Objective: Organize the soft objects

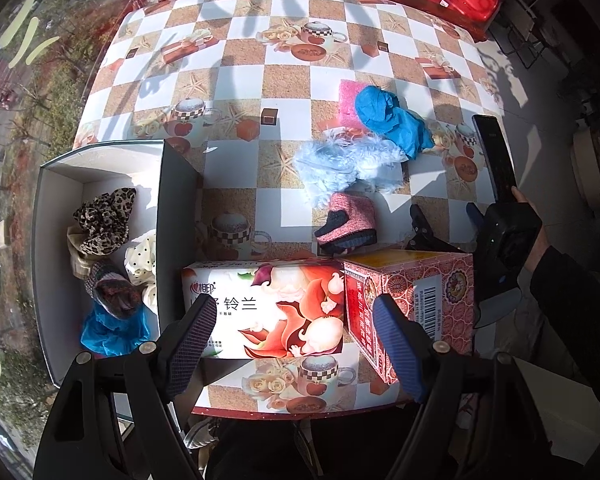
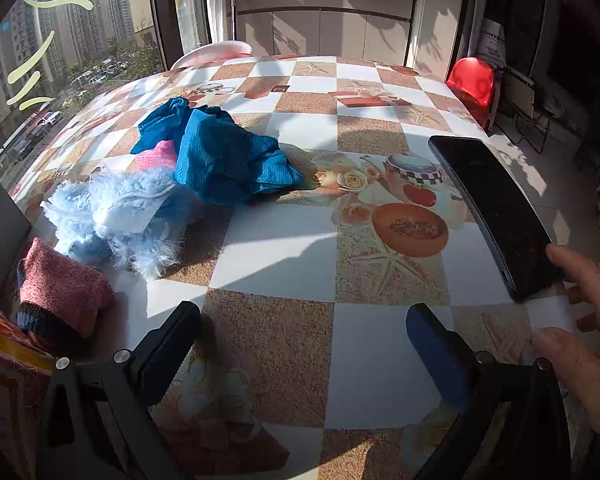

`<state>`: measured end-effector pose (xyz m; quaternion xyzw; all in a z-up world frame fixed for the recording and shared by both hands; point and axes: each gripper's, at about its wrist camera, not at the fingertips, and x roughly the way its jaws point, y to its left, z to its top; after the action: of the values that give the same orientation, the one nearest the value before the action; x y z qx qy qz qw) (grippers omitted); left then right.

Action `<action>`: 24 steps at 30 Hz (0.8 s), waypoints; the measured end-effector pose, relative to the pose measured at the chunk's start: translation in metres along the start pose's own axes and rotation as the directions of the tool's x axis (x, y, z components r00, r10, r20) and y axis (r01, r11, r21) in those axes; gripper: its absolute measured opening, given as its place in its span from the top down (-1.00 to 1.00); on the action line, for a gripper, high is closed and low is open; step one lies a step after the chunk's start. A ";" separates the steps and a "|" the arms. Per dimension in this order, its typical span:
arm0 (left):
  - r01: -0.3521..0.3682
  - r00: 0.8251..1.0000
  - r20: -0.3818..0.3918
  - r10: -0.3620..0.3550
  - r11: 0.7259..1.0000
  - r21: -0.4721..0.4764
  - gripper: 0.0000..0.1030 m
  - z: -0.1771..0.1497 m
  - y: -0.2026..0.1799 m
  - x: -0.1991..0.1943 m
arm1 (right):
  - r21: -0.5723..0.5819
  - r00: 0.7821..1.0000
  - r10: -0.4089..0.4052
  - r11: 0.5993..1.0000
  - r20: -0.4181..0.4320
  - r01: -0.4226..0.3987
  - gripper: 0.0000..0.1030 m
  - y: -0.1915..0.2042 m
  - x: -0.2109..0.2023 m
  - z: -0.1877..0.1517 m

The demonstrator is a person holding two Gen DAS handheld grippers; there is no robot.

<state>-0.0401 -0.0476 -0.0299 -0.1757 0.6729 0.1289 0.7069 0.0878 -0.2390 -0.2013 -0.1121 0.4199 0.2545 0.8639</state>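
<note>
Both tongs, left (image 1: 296, 344) and right (image 2: 302, 352), stand apart, gripping nothing. Near the right tongs' left side lie a pink sock (image 2: 62, 288), fluffy blue cloth (image 2: 120, 212) and blue rag (image 2: 224, 156) on the counter (image 2: 372, 364); the box (image 1: 48, 264) sits far left.

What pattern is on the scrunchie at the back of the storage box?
Leopard print, brown and black on tan. The scrunchie shows best in the left wrist view, inside the box.
</note>
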 end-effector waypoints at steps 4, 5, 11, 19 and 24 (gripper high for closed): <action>-0.002 1.000 0.007 0.002 1.000 -0.004 -0.62 -0.001 0.002 -0.002 | 0.000 1.000 0.000 1.000 0.000 0.000 -1.00 0.000 -0.001 0.000; -0.001 1.000 0.009 0.001 1.000 -0.006 -0.62 -0.001 0.003 -0.003 | 0.000 1.000 0.000 1.000 0.000 0.000 -1.00 0.000 -0.001 0.000; 0.008 1.000 0.007 -0.007 1.000 -0.021 -0.62 -0.004 0.008 -0.003 | 0.000 1.000 0.000 1.000 0.000 0.000 -1.00 0.000 0.000 0.000; 0.012 1.000 0.026 -0.010 0.998 -0.068 -0.62 -0.007 0.022 -0.007 | 0.001 1.000 0.000 1.000 0.000 0.000 -1.00 0.000 -0.001 0.000; 0.023 0.999 0.033 -0.020 0.994 -0.103 -0.62 -0.005 0.030 -0.005 | 0.001 1.000 0.000 1.000 0.000 0.000 -1.00 0.000 -0.001 0.000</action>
<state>-0.0576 -0.0227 -0.0274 -0.2170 0.6519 0.1588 0.7090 0.0871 -0.2393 -0.2011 -0.1118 0.4200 0.2544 0.8639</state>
